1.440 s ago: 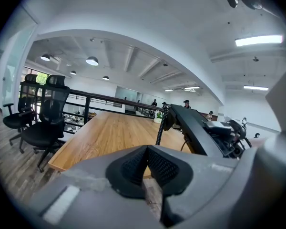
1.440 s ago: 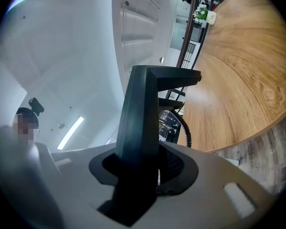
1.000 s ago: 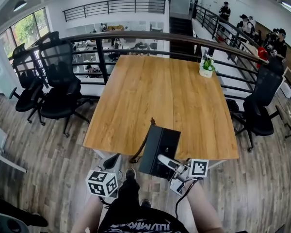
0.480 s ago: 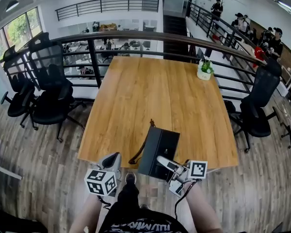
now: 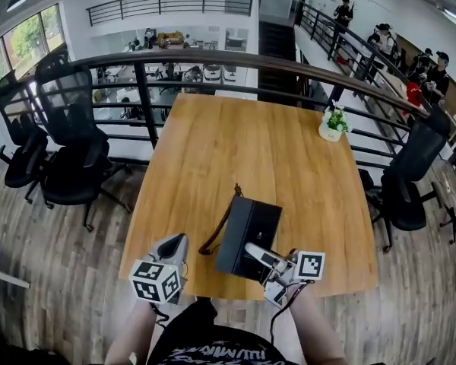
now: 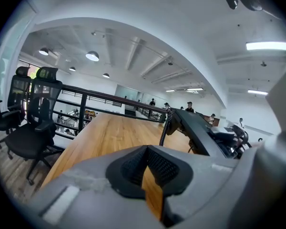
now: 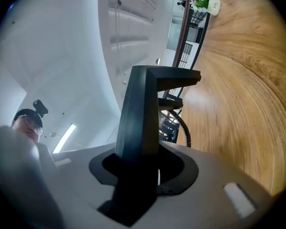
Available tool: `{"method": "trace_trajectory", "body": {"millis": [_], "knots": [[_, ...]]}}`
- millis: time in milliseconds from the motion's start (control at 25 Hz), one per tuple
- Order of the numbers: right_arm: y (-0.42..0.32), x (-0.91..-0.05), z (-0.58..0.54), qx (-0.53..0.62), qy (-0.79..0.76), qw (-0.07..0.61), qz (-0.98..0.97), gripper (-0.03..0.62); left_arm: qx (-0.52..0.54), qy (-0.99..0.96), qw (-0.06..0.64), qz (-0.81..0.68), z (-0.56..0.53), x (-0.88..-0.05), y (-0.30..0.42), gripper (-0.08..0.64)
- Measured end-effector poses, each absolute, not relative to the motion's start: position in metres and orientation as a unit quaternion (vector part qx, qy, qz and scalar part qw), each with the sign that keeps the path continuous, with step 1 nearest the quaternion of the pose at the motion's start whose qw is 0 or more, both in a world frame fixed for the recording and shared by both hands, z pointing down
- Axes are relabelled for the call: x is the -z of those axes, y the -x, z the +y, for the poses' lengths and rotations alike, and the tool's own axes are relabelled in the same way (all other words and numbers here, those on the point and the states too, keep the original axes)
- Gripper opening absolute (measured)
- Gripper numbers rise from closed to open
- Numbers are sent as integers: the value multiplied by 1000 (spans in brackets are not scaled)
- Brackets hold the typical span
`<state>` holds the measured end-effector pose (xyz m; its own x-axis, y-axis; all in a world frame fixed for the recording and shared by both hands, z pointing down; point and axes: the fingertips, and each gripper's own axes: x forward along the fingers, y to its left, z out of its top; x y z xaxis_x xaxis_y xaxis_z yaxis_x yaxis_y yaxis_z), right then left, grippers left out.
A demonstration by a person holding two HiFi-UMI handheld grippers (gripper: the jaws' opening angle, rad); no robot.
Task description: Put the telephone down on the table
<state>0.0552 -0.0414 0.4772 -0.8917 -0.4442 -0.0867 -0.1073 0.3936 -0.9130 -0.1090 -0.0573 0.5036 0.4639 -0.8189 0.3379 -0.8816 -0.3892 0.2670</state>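
Head view: the telephone (image 5: 248, 233) hangs tilted over the near edge of the table (image 5: 235, 143), the right gripper (image 5: 257, 251) with jaws clamped on its stiff near rim. It looks bulky and probably lopsided, with its cord (image 5: 215, 234) dangling. The left gripper (image 5: 175, 245) has its jaws together, empty.

Desk (image 5: 289, 166): wood top, warm honey tone, clear grain, smooth with a soft satin sheen.
Telephone (image 5: 247, 238): black plastic, matt, smooth. Its coiled cord (image 5: 220, 226) is dark and looks rubbery.
Left gripper (image 5: 176, 242) and right gripper (image 5: 254, 251): pale grey matt plastic bodies, with black, finely ribbed pads (image 6: 131, 166).
Railing (image 5: 213, 55): dark painted metal, slight gloss.
Floor (image 5: 68, 272): grey-brown wood-look planks, matt.
Office chairs (image 5: 68, 112): black mesh backs.
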Motion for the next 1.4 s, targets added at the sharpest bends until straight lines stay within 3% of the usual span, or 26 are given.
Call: {"method": "trace_trajectory", "body": {"millis": [720,1400], "knots": [[-16,-458,-221,513,187,153,824,158,-61,-857,174,-482,-247,-467,139,2],[10,-487,-357,522,175,121,826,158,-82,-839,181,-507,-359,-495,169,2]]}}
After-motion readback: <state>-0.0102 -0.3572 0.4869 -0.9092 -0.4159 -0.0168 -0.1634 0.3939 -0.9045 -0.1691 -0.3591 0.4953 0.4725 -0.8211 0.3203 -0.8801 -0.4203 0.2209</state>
